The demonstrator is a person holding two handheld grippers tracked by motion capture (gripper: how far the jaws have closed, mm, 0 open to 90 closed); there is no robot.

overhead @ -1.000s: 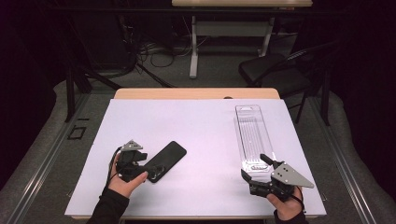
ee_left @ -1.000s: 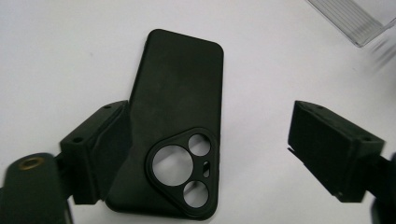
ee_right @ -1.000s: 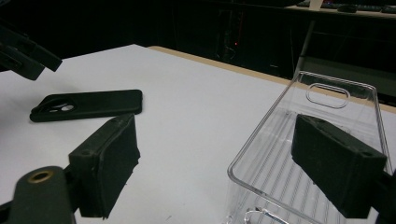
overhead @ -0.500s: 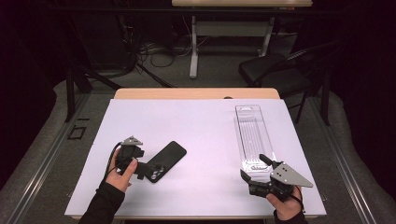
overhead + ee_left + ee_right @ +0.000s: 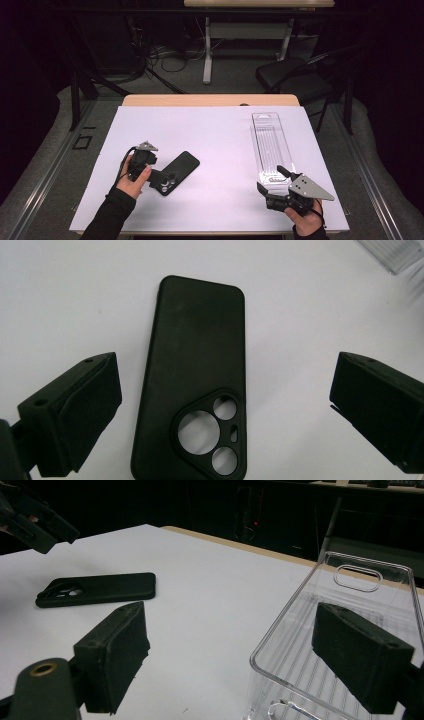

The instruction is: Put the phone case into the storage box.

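Our left claw (image 5: 225, 405) hangs wide apart over the black phone case (image 5: 192, 375), which lies flat on the worktop (image 5: 220, 135). Our right claw (image 5: 250, 655) gapes astride the clear tray's (image 5: 350, 605) near rim, unclamped.

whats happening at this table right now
A person works at a white-covered table with a two-jaw gripper in each hand. The left gripper has just opened its jaws and stands over a black rubbery phone case, which lies flat with its camera cutouts up; the pads do not touch it. The right gripper is open at the near end of a long clear plastic package tray, one jaw over the tray and the other off its side.
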